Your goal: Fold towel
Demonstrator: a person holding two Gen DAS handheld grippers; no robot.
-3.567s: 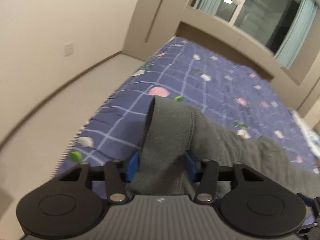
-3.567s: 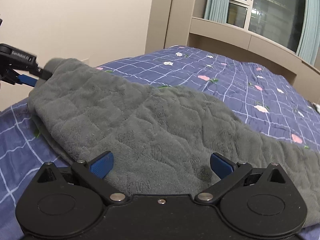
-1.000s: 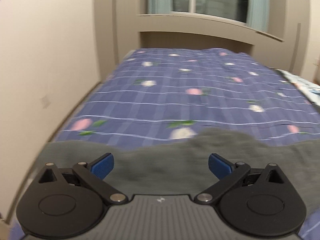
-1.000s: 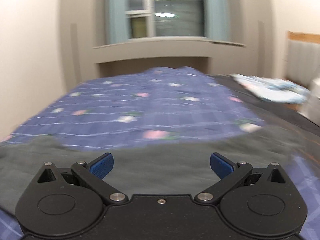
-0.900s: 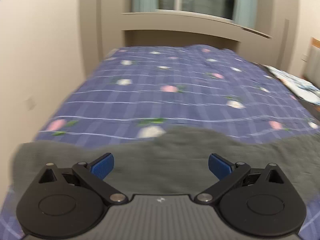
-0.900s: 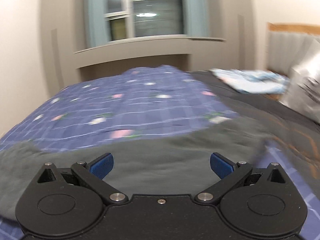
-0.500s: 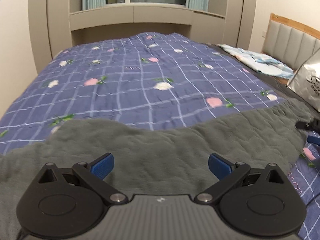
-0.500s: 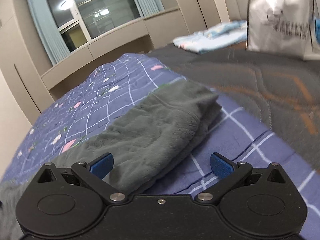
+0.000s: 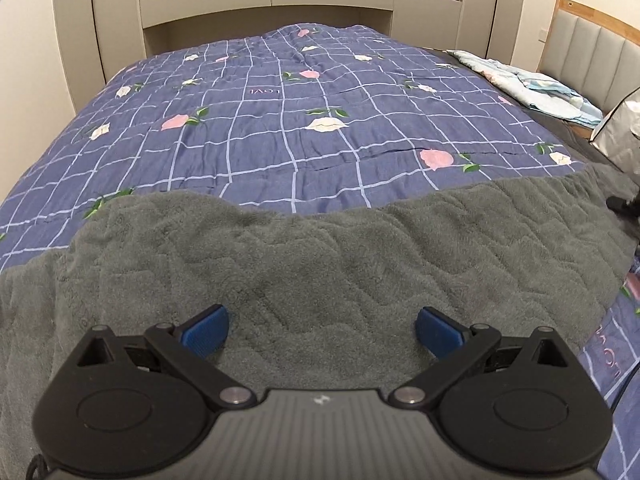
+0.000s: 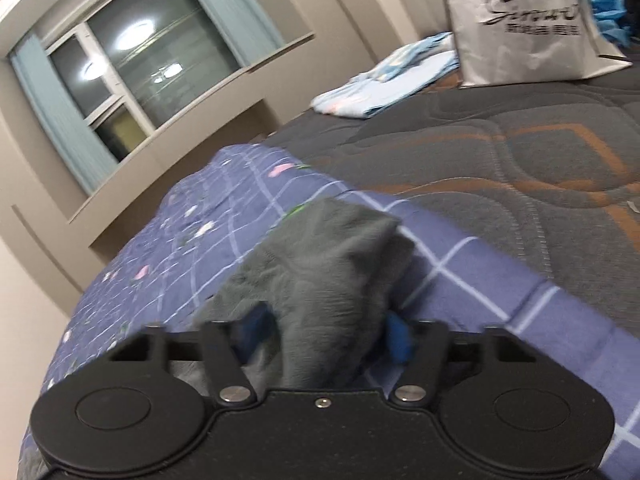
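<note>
Towel (image 9: 340,256): thick grey cloth, plush, matt, faint quilted relief. Quilt (image 9: 280,120): thin woven cloth, matt, lightly creased. Mattress (image 10: 520,168): stitched quilted fabric. Bag (image 10: 528,20): silvery, glossy. Left gripper (image 9: 322,330): matt black plastic, bright metal pivot screws, ribbed blue pads (image 9: 204,330).

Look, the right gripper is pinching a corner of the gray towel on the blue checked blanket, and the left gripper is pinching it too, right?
Not quite. The left gripper is open: the left wrist view shows its blue fingers spread wide over the gray towel. The right gripper is pinching a corner of the towel on the blue checked blanket, as the right wrist view shows.
</note>
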